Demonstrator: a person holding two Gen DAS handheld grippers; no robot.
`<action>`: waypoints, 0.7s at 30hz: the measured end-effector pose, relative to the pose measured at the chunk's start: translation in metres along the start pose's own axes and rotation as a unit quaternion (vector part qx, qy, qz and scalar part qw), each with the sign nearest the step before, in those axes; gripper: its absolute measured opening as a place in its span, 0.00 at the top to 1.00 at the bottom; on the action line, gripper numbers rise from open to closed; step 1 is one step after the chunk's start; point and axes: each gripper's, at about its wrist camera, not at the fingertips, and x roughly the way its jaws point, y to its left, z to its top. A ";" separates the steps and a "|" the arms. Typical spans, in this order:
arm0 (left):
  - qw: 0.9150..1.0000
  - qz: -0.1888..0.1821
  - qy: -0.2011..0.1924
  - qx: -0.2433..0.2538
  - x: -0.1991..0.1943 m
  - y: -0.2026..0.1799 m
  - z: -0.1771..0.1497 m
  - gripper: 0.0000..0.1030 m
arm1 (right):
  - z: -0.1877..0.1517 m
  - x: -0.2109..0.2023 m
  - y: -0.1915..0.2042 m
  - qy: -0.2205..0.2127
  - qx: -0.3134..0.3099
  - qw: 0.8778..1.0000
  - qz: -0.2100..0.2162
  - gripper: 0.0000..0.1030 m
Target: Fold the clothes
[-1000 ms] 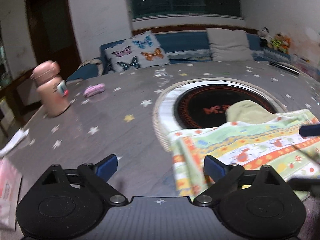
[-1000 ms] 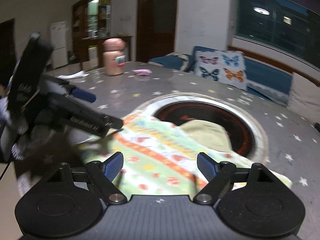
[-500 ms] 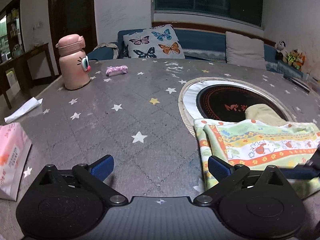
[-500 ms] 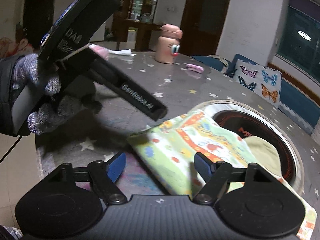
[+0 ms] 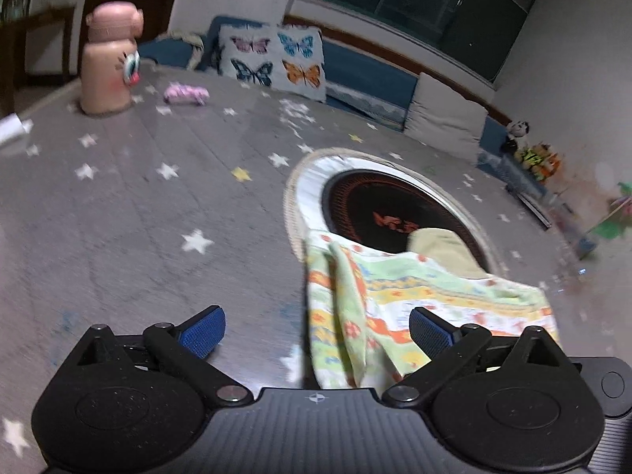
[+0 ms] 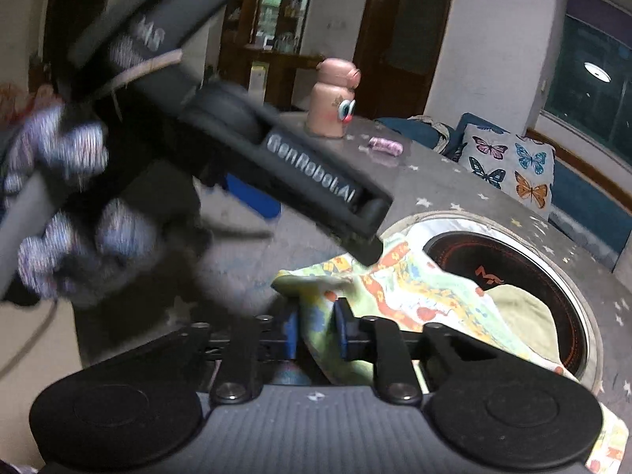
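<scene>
Cloth (image 5: 399, 296) lower centre-right, draped over cooktop (image 5: 395, 213) rim. Right gripper (image 6: 315, 333) clenched on cloth corner; left gripper (image 5: 316, 330) spread wide, edge between fingers. Pinch edge before lifting; keep both corners level.

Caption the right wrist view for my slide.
Right gripper pinches the patterned garment beside the table's round burner, left gripper overhead.
</scene>
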 end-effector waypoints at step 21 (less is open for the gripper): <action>0.994 -0.058 0.056 -0.068 0.032 -0.007 -0.005 0.85 | -0.024 -0.064 -0.050 -0.034 0.127 0.991 0.019 0.81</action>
